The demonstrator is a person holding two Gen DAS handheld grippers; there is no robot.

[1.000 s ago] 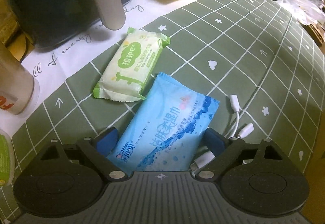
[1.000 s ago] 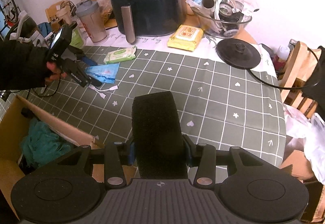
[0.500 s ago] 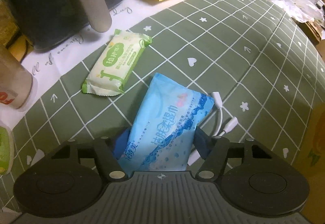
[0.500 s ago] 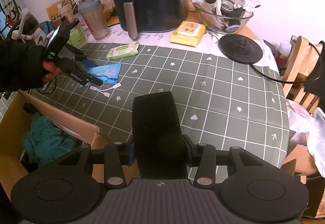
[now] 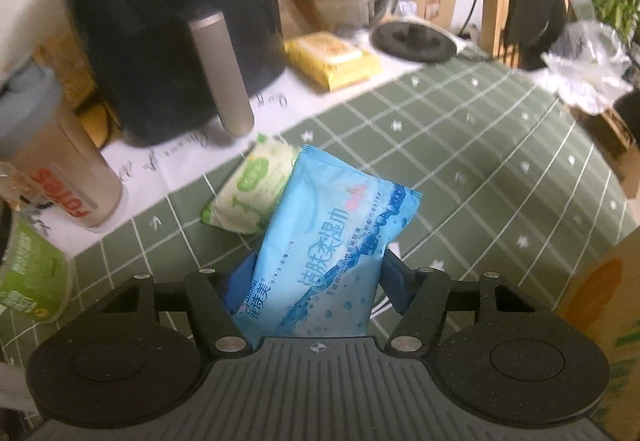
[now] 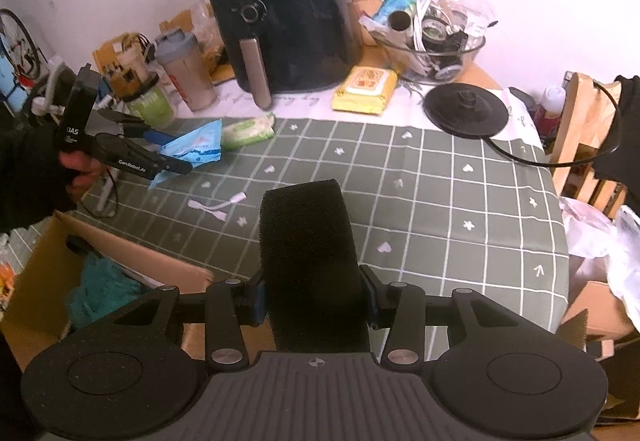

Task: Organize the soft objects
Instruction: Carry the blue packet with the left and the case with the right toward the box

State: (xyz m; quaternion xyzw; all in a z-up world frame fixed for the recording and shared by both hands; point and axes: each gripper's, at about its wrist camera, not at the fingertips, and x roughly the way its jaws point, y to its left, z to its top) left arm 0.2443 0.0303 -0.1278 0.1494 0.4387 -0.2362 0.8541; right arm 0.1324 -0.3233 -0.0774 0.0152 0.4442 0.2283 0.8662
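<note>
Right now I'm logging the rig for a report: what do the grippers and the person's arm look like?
Both grippers are matte black with ribbed grey bodies, round side discs, silver pivot screws and blue pads. The left gripper carries white lettering on its black handle. The sleeve is black.

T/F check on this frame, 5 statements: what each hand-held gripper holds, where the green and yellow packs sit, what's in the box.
1. The left hand-held gripper holds the blue wipes pack. True.
2. The right hand-held gripper is empty. False: it grips a black foam block.
3. The green wipes pack lies on the table. True.
4. The yellow pack is in the cardboard box. False: it lies by the air fryer.
5. Teal cloth is in the box. True.
</note>
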